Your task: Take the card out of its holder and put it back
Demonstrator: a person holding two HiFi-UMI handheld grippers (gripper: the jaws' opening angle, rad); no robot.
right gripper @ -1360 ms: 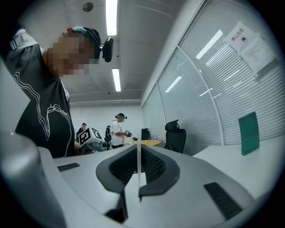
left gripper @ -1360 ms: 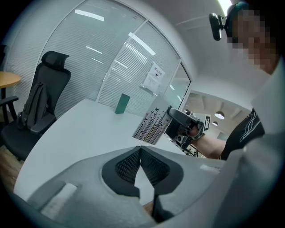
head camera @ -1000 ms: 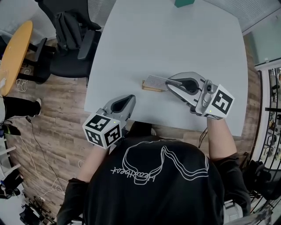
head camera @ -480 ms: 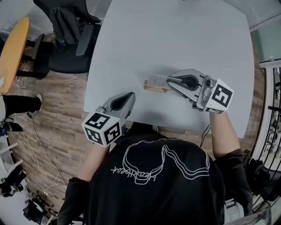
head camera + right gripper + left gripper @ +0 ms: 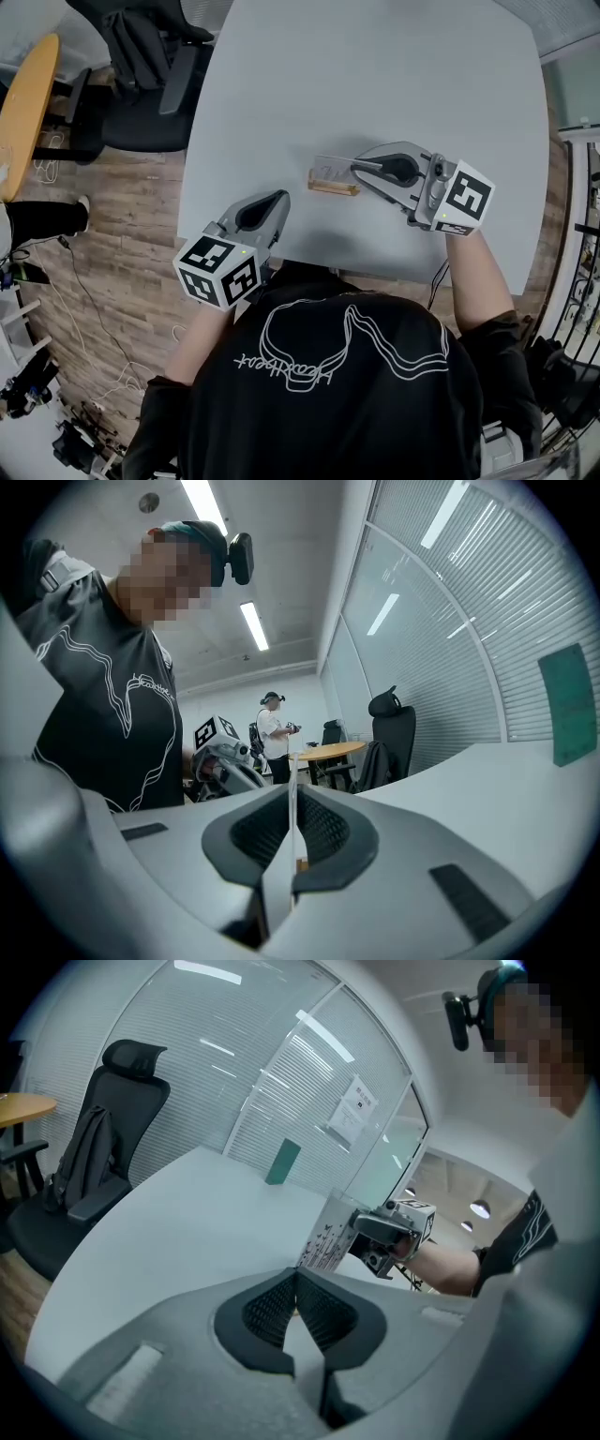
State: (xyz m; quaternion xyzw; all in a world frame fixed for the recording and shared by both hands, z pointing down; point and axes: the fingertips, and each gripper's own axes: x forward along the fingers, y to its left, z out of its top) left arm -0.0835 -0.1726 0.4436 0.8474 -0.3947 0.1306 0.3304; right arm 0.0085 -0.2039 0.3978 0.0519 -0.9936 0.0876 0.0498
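A small wooden card holder point(image 5: 333, 187) lies near the front of the white table point(image 5: 375, 75). My right gripper point(image 5: 357, 169) is shut on a pale printed card point(image 5: 334, 168), which stands just above the holder. I cannot tell whether its lower edge sits in the slot. In the right gripper view the card point(image 5: 292, 794) shows edge-on between the pads, with a bit of the holder point(image 5: 301, 864) below. From the left gripper view I see the card point(image 5: 328, 1234) and the right gripper point(image 5: 367, 1229) on it. My left gripper point(image 5: 278, 201) hovers shut and empty at the table's front edge.
A green block point(image 5: 282, 1162) stands at the far side of the table. A black office chair point(image 5: 141, 66) and a round wooden table point(image 5: 28, 103) are off to the left. Another person point(image 5: 274, 733) stands in the background.
My right gripper has come down with the card, bringing it closer to the holder. The left gripper has sunk slightly at the table edge.
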